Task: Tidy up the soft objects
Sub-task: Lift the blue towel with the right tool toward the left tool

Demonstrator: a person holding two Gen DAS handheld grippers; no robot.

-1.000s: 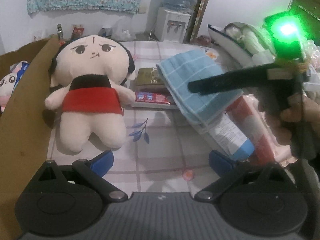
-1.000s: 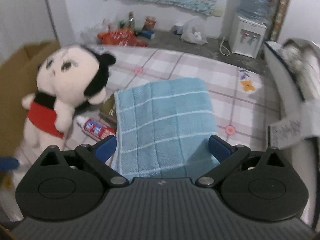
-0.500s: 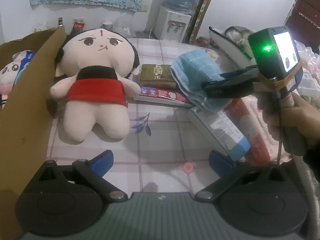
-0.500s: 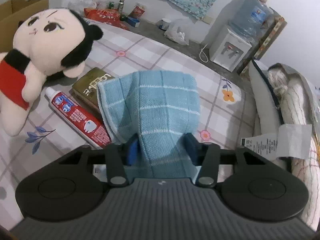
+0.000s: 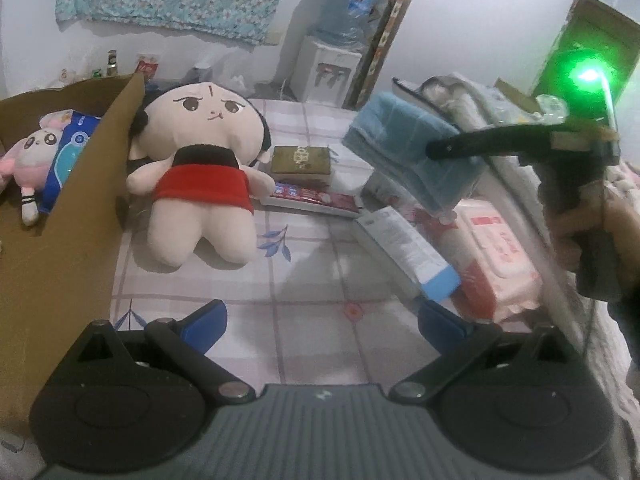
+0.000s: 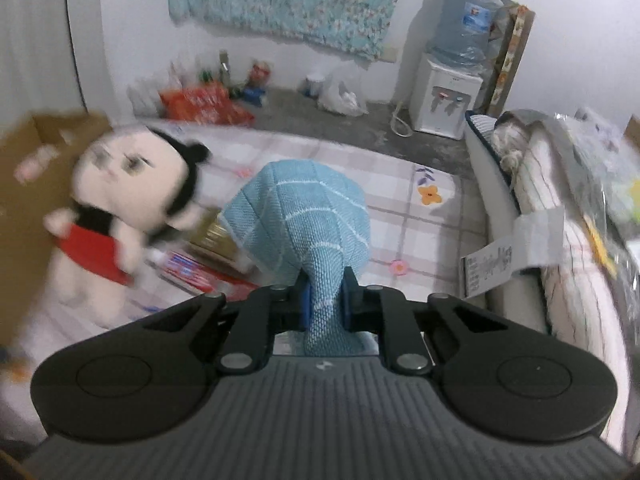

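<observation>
My right gripper [image 6: 325, 297] is shut on a light blue towel [image 6: 306, 216], which bunches up and hangs lifted off the bed. In the left wrist view the same towel [image 5: 404, 148] dangles from that gripper [image 5: 436, 148] at the right. A plush doll in a red skirt [image 5: 202, 168] lies face up on the checked sheet, beside a cardboard box [image 5: 60, 216]. Inside the box are a pink plush bunny [image 5: 30, 148] and a blue pack [image 5: 66, 156]. My left gripper [image 5: 322, 322] stands open over bare sheet, holding nothing.
A toothpaste box [image 5: 316, 198], a dark green box [image 5: 301, 159], a white and blue carton [image 5: 408, 248] and a pink wipes pack [image 5: 496, 252] lie on the bed. A rolled mattress [image 6: 532, 208] lines the right side. A water dispenser [image 6: 444, 96] stands at the back wall.
My right gripper closed on the blue towel and raised it off the bed, so it now hangs bunched. The left gripper drew back, staying open.
</observation>
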